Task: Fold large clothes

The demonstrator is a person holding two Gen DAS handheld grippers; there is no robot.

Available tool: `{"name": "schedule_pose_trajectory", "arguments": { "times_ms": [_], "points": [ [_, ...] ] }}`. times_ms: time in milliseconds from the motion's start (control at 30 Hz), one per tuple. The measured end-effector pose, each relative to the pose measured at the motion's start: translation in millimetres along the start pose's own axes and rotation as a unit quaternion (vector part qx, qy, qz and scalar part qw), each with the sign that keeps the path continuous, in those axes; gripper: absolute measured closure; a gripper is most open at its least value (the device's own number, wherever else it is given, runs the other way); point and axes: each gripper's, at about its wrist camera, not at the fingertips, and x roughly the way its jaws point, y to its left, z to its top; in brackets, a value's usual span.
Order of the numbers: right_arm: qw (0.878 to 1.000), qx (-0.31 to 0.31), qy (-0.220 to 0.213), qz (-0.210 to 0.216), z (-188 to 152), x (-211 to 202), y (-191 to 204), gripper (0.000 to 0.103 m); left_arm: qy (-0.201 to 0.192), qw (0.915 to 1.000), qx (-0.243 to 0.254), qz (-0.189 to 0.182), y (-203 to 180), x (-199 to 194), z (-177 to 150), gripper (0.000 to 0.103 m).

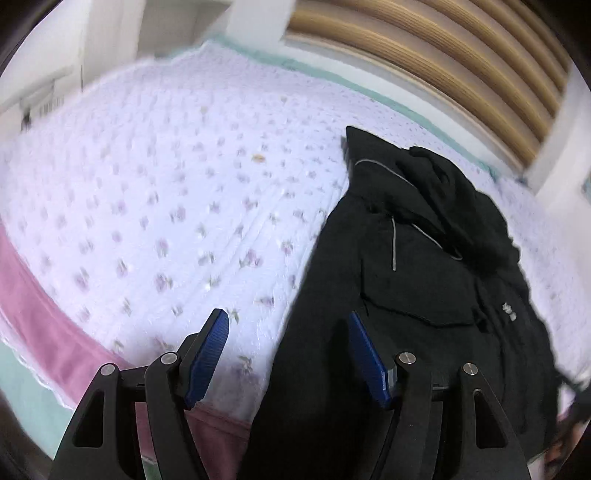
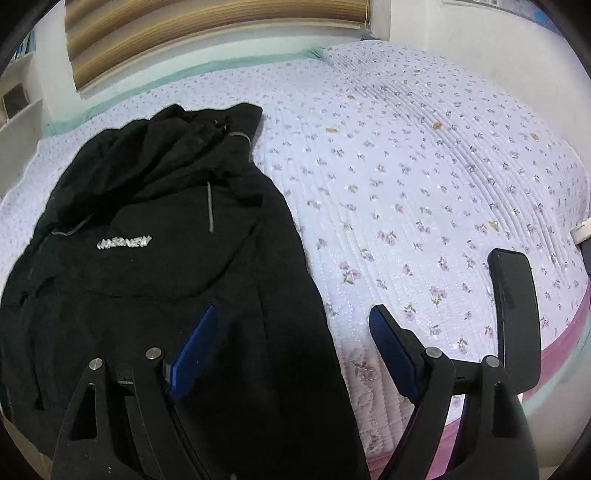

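Note:
A black hooded jacket (image 1: 424, 277) lies on the bed, folded into a long narrow strip with its hood at the far end. Grey drawstrings and a small white logo show on its front (image 2: 123, 243). My left gripper (image 1: 287, 317) hovers open over the jacket's left edge, the left blue pad above the quilt and the right pad above black cloth. My right gripper (image 2: 293, 308) is open over the jacket (image 2: 166, 221) at its right edge, one pad above the cloth and the other above the quilt. Neither pair of pads presses on anything.
A pale lilac flowered quilt (image 2: 424, 166) covers the bed (image 1: 166, 184), with a pink border (image 1: 44, 302) along the near edge. A black phone-like slab (image 2: 513, 306) lies near the bed's right front. Wooden blinds (image 2: 184, 29) and white walls stand behind the bed.

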Motion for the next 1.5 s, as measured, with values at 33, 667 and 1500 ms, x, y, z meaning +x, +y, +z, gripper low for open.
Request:
{"name": "schedule_pose_trajectory", "arguments": {
  "times_ms": [33, 667, 1500],
  "points": [
    [1.0, 0.001, 0.008, 0.001, -3.2, 8.6, -0.5, 0.017, 0.021, 0.9996, -0.002, -0.016, -0.3, 8.6, -4.9, 0.034],
    [0.998, 0.004, 0.001, 0.069, -29.1, 14.2, -16.8, 0.015, 0.007, 0.9962, 0.053, 0.069, -36.5, 5.8, -31.2, 0.036],
    [0.974, -0.065, 0.074, 0.207, 1.3, -18.0, 36.5, 0.047, 0.118, 0.9319, 0.018, -0.342, -8.5, -7.6, 14.2, 0.048]
  ]
}}
